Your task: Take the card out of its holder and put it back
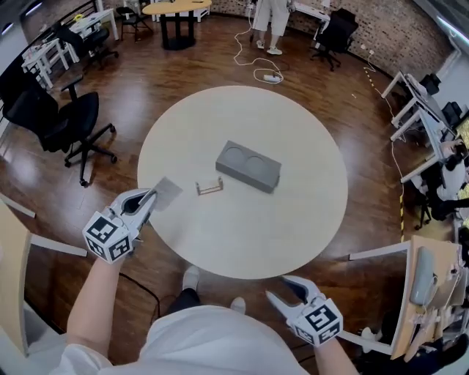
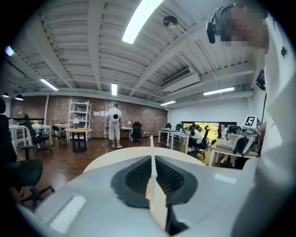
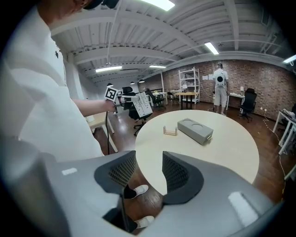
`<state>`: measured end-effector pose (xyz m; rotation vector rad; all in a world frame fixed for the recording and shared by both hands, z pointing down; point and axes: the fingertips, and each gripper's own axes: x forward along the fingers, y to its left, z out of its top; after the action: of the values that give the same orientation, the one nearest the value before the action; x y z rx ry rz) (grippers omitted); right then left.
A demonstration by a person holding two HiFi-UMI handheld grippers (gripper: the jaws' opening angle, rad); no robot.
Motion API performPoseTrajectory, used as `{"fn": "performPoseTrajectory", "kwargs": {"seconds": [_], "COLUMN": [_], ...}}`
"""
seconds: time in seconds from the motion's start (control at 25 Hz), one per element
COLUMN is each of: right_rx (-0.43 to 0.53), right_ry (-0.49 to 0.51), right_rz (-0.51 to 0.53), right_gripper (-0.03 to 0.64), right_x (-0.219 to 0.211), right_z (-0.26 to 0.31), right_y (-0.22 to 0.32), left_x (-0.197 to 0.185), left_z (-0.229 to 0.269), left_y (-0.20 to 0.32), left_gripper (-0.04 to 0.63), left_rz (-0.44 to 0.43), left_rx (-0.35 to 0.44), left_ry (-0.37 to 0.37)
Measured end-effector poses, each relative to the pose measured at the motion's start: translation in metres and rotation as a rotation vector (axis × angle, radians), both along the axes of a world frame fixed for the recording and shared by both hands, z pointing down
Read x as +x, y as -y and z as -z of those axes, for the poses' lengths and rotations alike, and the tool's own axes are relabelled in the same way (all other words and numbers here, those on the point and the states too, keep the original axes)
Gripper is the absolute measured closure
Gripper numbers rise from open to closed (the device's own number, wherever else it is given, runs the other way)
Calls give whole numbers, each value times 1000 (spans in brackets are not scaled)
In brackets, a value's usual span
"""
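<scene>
My left gripper (image 1: 149,199) is shut on a pale card (image 1: 166,192), held over the round table's left edge. In the left gripper view the card (image 2: 151,159) shows edge-on between the closed pads. From the right gripper view the card (image 3: 143,104) hangs in the air, off the table. A small wooden card holder (image 1: 209,187) stands empty near the table's middle, to the right of the card. My right gripper (image 1: 284,290) is open and empty, low at the front beyond the table's near edge; its pads (image 3: 178,172) stand apart.
A grey block with two round recesses (image 1: 248,166) lies just right of the holder on the round table (image 1: 308,212). A black office chair (image 1: 66,124) stands to the left. A person (image 1: 271,18) stands far back. Desks line the right side.
</scene>
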<state>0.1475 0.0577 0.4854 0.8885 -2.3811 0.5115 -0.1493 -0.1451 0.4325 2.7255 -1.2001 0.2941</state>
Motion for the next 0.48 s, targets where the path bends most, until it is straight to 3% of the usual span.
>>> {"fn": "performPoseTrajectory", "kwargs": {"seconds": [0.48], "right_rx": [4], "right_ry": [8], "right_rz": [375], "right_gripper": [430], "right_x": [-10], "right_z": [-13], "right_y": [-38], "left_x": [-41], "left_z": [-16], "left_y": [-200], "left_gripper": [580], "left_rz": [375], "left_rx": [-51], "left_ry": [-48]}}
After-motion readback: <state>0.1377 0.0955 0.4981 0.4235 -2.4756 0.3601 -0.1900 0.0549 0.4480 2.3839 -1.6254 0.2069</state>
